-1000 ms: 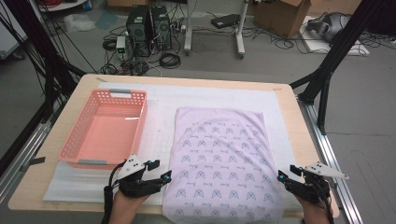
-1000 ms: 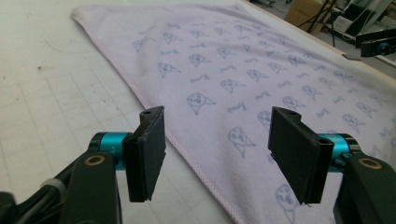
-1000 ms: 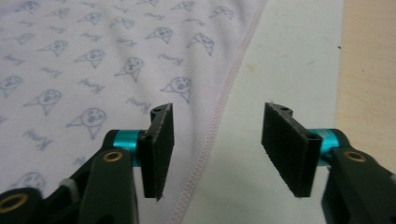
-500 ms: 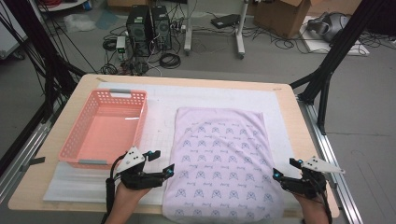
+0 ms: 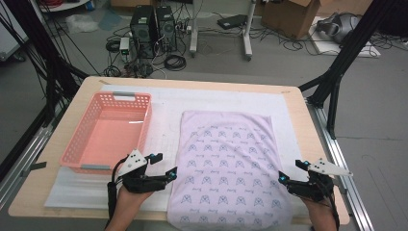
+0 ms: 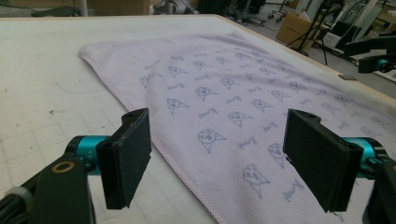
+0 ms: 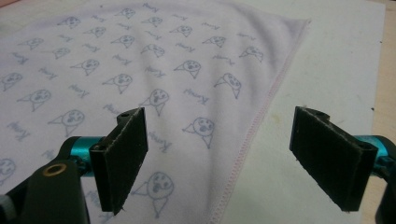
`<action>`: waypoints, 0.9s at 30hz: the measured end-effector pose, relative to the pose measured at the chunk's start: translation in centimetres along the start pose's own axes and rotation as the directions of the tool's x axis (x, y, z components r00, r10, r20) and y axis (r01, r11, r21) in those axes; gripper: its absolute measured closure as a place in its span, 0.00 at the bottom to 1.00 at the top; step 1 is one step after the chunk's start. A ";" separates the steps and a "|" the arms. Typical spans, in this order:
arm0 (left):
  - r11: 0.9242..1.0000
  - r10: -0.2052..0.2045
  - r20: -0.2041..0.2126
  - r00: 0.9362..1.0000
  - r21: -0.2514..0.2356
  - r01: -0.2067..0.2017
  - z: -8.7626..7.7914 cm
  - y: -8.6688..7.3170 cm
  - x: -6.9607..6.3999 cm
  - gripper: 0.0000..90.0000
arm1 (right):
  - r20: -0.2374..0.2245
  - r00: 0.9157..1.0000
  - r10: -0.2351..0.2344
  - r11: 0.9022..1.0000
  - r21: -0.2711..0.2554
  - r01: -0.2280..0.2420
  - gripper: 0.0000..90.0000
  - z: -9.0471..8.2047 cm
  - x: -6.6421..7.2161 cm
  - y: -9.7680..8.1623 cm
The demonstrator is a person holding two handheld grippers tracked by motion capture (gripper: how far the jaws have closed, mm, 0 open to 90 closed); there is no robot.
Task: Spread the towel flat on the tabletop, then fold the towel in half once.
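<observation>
We held both pairs of flat black fingers wide, having just opened them, nothing gripped. The left gripper (image 5: pixel 163 164) straddled the stitched left hem of the soft lilac printed towel (image 5: pixel 226 168), the right gripper (image 5: pixel 291 171) its right hem. The towel lay flat on the pale surface (image 5: pixel 293 103), beside a slotted pink plastic basket (image 5: pixel 82 144).

Matt printed cloth towel (image 5: pixel 228 168), glossy plastic basket (image 5: pixel 77 153)
</observation>
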State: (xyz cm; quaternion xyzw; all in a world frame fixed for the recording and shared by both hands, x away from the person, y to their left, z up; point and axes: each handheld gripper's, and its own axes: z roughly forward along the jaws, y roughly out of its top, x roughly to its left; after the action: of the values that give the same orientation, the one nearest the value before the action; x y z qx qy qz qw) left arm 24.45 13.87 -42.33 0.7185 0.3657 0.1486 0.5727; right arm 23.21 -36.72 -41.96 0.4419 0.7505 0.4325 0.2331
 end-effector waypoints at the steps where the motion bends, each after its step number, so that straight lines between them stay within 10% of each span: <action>1: 1.000 0.000 0.001 1.000 0.000 0.000 0.0 0.0 0.0 0.27 | -0.002 1.000 0.005 1.000 0.002 -0.005 0.20 0.0 0.0 0.0; 15: 0.998 -0.040 0.019 0.999 0.047 0.039 1.7 0.6 0.8 0.32 | 0.007 0.997 0.081 0.996 0.029 -0.081 0.20 1.5 -1.0 0.2; 27: 0.993 -0.062 0.000 0.998 0.096 0.062 6.8 3.0 2.5 0.38 | -0.010 0.996 0.088 0.993 0.083 -0.087 0.20 4.2 -2.6 1.6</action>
State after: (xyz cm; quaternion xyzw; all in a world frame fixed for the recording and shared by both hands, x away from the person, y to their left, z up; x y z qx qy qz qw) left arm 31.52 10.56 -42.07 0.7337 0.3937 0.1119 0.5423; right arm 28.33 -36.78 -42.83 0.4808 0.7492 0.4139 0.1903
